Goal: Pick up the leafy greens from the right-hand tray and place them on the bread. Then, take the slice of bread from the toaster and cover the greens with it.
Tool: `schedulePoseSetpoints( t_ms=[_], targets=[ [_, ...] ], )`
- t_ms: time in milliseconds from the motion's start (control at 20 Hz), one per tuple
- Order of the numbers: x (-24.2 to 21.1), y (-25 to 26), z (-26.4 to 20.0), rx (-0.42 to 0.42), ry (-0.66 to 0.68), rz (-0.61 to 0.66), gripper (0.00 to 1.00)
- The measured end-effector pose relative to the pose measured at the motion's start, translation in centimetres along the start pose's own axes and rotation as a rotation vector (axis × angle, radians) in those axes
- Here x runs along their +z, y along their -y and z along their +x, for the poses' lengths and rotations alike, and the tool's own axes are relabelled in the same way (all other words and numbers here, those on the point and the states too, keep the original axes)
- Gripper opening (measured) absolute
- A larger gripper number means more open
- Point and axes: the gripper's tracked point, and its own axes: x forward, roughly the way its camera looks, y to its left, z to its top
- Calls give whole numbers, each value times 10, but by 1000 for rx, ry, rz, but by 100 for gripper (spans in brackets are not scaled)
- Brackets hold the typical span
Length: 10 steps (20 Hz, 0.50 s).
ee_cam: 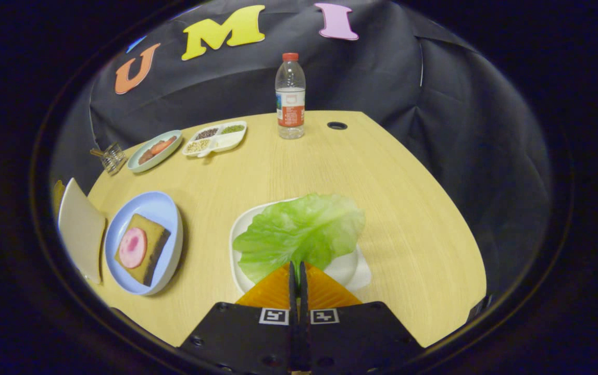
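A light green leaf of greens (301, 234) spreads over the white tray (240, 229) just ahead of my fingers. My gripper (297, 266) is shut on the leaf's near edge, the stem pinched between both fingers. To the left, a slice of brown bread (148, 251) topped with a round pink slice of meat (133, 247) lies on a pale blue plate (166, 208). Further left stands a cream-coloured toaster (81, 229), seen from its side; I cannot make out the bread in it.
A water bottle (290, 99) with a red cap stands at the table's far side, beside a round cable hole (337, 125). A white divided dish (215, 138) with seeds, a green plate (154, 151) of food and a small glass (113, 157) sit at the far left.
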Motion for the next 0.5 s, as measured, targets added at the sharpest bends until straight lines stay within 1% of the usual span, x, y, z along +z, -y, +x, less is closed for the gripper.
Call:
schedulePoseSetpoints(
  t_ms=[300, 500],
  targets=[
    [28, -21, -54, 19, 86, 19, 0],
    [40, -44, -84, 24, 143, -1, 0]
  ],
)
